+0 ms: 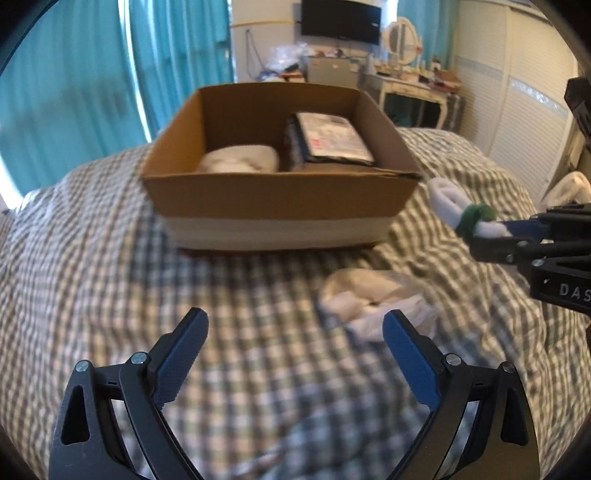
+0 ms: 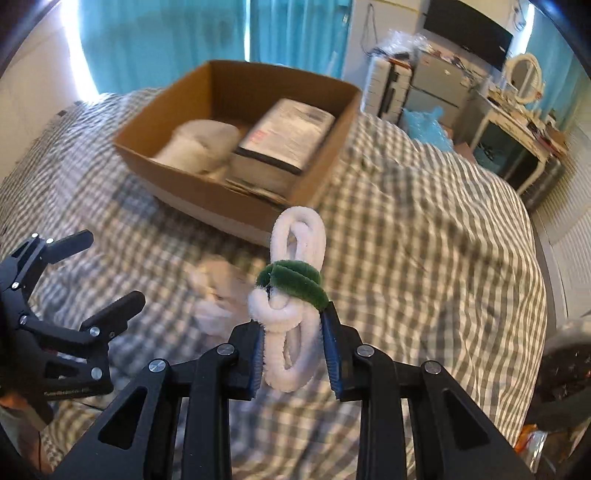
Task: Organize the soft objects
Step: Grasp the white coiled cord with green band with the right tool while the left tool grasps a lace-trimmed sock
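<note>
My right gripper (image 2: 293, 350) is shut on a coiled white fuzzy cord bound with a green band (image 2: 295, 291), held above the bed; it also shows in the left wrist view (image 1: 461, 210). An open cardboard box (image 1: 280, 195) sits on the bed ahead, holding a white soft bundle (image 1: 240, 158) and a wrapped flat package (image 1: 332, 138). My left gripper (image 1: 295, 347) is open and empty, low over the bed, with a crumpled white cloth (image 1: 369, 295) just beyond its right finger.
The bed has a grey-and-white checked cover (image 1: 110, 258). Teal curtains (image 1: 74, 92) hang behind. A dresser with a mirror (image 1: 410, 81) and a wall screen (image 1: 340, 18) stand at the far wall, white wardrobe doors (image 1: 517, 110) on the right.
</note>
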Available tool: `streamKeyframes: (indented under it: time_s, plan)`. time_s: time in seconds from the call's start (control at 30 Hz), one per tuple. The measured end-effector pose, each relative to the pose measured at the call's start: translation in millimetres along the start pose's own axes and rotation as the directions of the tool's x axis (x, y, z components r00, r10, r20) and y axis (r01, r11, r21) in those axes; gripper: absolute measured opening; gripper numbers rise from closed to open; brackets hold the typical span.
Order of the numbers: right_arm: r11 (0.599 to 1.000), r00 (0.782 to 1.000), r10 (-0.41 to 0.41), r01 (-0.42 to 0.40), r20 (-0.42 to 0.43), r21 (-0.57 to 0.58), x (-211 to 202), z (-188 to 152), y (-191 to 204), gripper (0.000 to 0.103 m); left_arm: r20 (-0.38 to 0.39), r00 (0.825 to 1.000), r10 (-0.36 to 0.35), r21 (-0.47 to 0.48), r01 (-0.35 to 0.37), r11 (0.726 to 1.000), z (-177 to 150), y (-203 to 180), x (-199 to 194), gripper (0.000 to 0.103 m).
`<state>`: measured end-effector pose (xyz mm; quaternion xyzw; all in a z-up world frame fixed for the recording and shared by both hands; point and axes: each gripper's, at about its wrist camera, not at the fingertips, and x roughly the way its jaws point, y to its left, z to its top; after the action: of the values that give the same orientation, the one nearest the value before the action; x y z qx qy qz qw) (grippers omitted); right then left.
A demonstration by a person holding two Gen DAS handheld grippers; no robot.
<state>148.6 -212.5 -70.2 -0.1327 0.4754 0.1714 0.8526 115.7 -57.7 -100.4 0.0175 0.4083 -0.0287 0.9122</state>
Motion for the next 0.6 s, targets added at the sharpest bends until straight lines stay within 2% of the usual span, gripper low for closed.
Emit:
streamKeyframes:
  time_s: [0.17,0.4,0.47,0.57,0.6]
  plan:
    - [0.998,1.000,-0.003,0.004,-0.017,0.067,13.1,-9.9,-28.5,0.027,-0.026,0.999,-0.043,0.039,0.044,0.998,3.9,-29.9,19.7,0.097]
    - [0.994,1.000,0.010,-0.009,-0.014,0.106,23.5,-11.9,-46.2,0.027,-0.066,0.995,-0.078,0.061,0.082,0.995,6.5,-53.0,46.5,0.095]
    - [0.994,1.000,0.013,-0.012,-0.012,0.113,25.7,-11.6,-48.4,0.027,-0.086,0.992,-0.098,0.054,0.102,0.993,6.0,-53.7,53.9,0.088]
    - [0.994,1.000,0.018,-0.017,-0.008,0.110,29.8,-12.1,-48.8,0.027,-0.131,0.983,-0.128,0.042,0.134,0.990,5.3,-54.3,65.8,0.064]
    - [0.994,1.000,0.021,-0.020,-0.008,0.108,31.3,-12.3,-48.1,0.027,-0.146,0.979,-0.145,0.035,0.151,0.988,4.7,-53.8,68.7,0.050]
